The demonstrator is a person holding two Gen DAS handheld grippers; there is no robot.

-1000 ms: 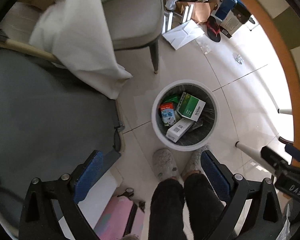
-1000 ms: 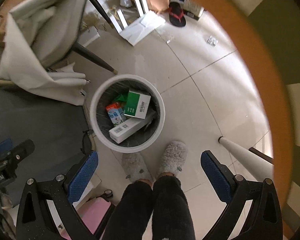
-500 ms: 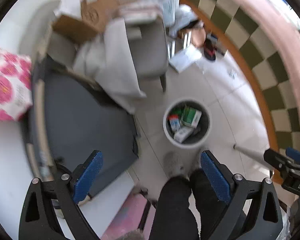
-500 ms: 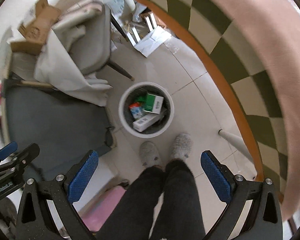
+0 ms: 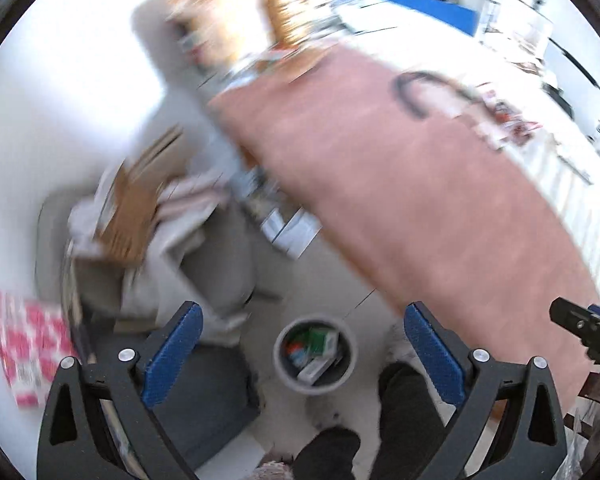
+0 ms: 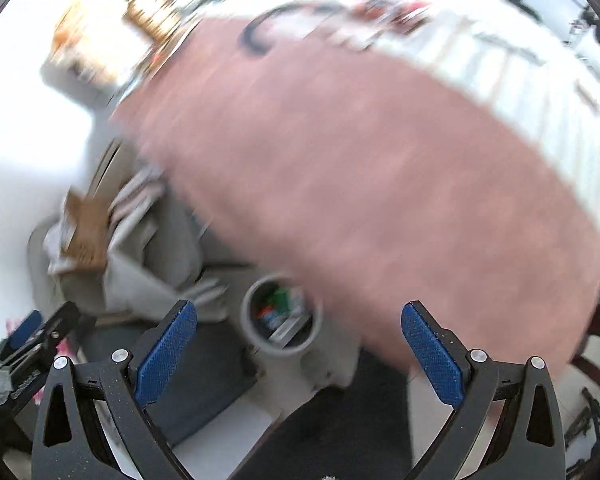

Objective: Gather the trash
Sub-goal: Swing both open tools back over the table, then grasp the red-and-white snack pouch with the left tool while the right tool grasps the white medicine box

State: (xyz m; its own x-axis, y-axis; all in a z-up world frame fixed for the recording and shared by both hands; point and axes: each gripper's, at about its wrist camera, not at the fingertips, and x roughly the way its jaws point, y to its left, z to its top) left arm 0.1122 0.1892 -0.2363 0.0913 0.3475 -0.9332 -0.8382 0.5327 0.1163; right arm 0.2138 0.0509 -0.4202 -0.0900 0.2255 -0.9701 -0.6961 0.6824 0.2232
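Note:
A round white trash bin stands on the tiled floor far below, holding several small boxes, one green. It also shows in the right wrist view, partly behind the table edge. My left gripper is open and empty, high above the bin. My right gripper is open and empty, also high above it. Both views are motion-blurred.
A large table with a pink cloth fills the right and upper part of both views. A grey chair with white fabric and cardboard stands left of the bin. The person's dark-trousered legs are beside the bin.
Both grippers have risen far above the floor and tilted up; the bin now looks small and the pink tabletop has come into view. Both stay open and empty.

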